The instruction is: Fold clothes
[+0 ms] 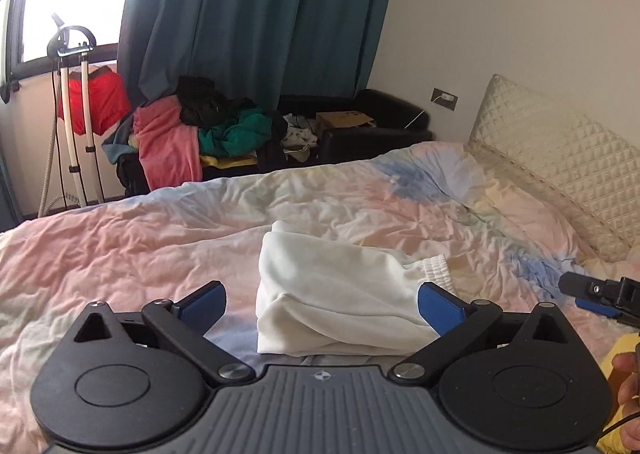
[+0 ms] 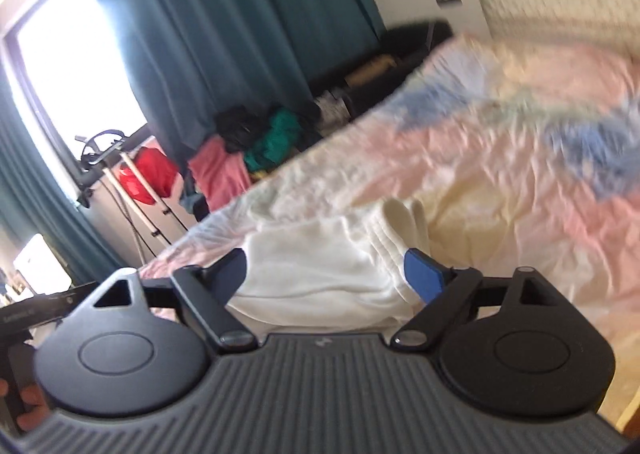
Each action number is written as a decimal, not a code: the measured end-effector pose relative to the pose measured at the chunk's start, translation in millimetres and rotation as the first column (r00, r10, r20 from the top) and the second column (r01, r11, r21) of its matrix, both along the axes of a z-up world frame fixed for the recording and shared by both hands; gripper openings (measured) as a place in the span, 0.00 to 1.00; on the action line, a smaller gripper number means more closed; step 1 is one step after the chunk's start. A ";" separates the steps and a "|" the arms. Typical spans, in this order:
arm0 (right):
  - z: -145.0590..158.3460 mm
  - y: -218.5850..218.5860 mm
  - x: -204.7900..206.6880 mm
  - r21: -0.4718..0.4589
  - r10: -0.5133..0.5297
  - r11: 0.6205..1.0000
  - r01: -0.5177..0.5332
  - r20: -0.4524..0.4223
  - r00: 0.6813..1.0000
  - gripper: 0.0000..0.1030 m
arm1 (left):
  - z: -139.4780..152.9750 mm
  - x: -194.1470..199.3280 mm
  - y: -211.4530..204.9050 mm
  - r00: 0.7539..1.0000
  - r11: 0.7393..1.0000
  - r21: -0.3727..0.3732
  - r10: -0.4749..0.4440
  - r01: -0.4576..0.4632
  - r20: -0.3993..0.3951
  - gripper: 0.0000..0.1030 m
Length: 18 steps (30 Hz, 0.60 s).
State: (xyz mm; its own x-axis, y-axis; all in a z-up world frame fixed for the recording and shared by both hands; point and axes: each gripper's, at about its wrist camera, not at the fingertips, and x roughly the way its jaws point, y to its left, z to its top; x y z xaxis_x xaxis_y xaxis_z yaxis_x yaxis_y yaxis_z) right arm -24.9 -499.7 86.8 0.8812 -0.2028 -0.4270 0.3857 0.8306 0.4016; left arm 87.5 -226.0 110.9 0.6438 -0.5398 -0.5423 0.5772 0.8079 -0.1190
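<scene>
Folded white fleece garment [image 1: 336,286] on pastel duvet [image 1: 120,246]; left gripper [image 1: 322,304], right gripper [image 2: 324,274] both spread wide, empty, near garment.

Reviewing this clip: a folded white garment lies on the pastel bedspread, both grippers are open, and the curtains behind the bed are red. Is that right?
Not quite: the curtains are teal, as the left wrist view shows; only a garment by the window is red. The rest holds: the folded white garment lies on the pastel bedspread, and the left gripper and right gripper are open.
</scene>
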 end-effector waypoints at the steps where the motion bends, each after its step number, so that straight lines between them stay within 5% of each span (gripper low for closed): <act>1: 8.7 10.0 -5.8 -0.030 0.012 0.999 -0.012 0.009 1.000 0.90 | 8.2 -13.0 3.4 1.000 1.000 0.009 -0.003 0.003 0.015 1.00; 7: 31.0 68.0 -33.3 -0.154 0.056 0.987 -0.052 0.020 0.998 0.90 | 28.7 -76.5 36.1 0.997 0.999 -0.052 -0.008 0.013 0.082 1.00; 18: -0.4 123.4 -56.3 -0.251 0.034 0.968 -0.019 0.058 0.998 0.90 | 2.1 -138.9 72.3 0.987 0.998 -0.047 0.039 -0.032 0.159 1.00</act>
